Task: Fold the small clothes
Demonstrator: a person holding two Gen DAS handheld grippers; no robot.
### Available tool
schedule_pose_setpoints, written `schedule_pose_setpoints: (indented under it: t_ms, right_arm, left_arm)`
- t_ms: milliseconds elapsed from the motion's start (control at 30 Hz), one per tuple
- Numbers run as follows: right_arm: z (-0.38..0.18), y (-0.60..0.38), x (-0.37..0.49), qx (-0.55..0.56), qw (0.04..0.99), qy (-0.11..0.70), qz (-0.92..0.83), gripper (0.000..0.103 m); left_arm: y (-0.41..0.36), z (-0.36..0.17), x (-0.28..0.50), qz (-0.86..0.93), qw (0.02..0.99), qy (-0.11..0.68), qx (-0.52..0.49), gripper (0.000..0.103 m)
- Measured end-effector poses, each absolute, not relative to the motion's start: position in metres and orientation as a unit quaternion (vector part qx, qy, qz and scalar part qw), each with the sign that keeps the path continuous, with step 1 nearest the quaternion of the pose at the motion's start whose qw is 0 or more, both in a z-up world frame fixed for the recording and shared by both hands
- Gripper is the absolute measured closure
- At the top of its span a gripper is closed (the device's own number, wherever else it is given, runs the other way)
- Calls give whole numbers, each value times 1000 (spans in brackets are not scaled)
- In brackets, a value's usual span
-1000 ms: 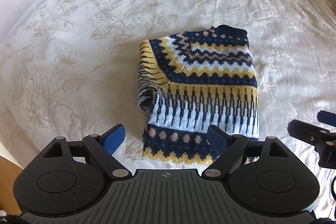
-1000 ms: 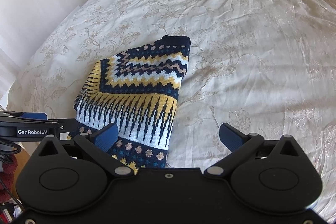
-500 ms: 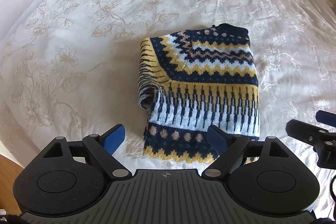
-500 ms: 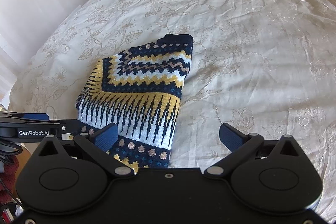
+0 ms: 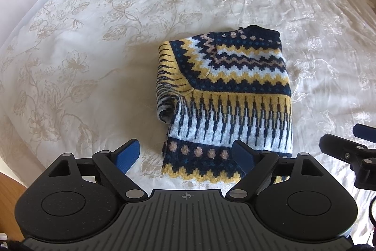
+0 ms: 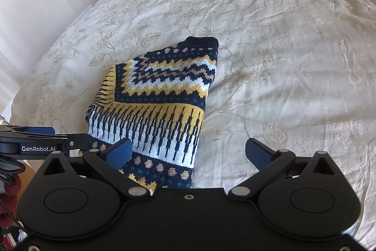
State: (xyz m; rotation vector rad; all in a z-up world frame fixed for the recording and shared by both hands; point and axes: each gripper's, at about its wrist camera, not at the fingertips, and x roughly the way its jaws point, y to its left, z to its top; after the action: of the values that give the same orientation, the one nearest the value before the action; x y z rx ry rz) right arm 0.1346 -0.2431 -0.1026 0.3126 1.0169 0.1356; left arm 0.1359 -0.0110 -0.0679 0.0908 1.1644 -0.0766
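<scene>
Sweater point(image 5: 225, 107) lies folded at frame centre on the bedspread point(image 5: 94, 39), unchanged over the last second; left gripper point(image 5: 185, 154) and right gripper point(image 6: 188, 152) both released, empty, suggesting folding complete.

A folded knitted sweater point(image 5: 225, 107), patterned in navy, yellow and white zigzags, lies on a bed point(image 5: 94, 39) covered with a cream floral bedspread. The left gripper point(image 5: 185, 152) hangs above the sweater's near hem, its blue-padded fingers point(image 5: 128, 153) spread wide with nothing between them. Part of the right gripper point(image 5: 352, 149) shows at the right edge.
</scene>
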Motion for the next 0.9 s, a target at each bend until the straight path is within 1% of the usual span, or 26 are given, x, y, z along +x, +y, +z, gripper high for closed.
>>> schedule_pose_setpoints:
  t_ms: [900]
  right_arm:
    - [-108,-249,134,155,856,488,67,1]
  left_arm:
    - [-13,-71,135,-35,832,553,44,17]
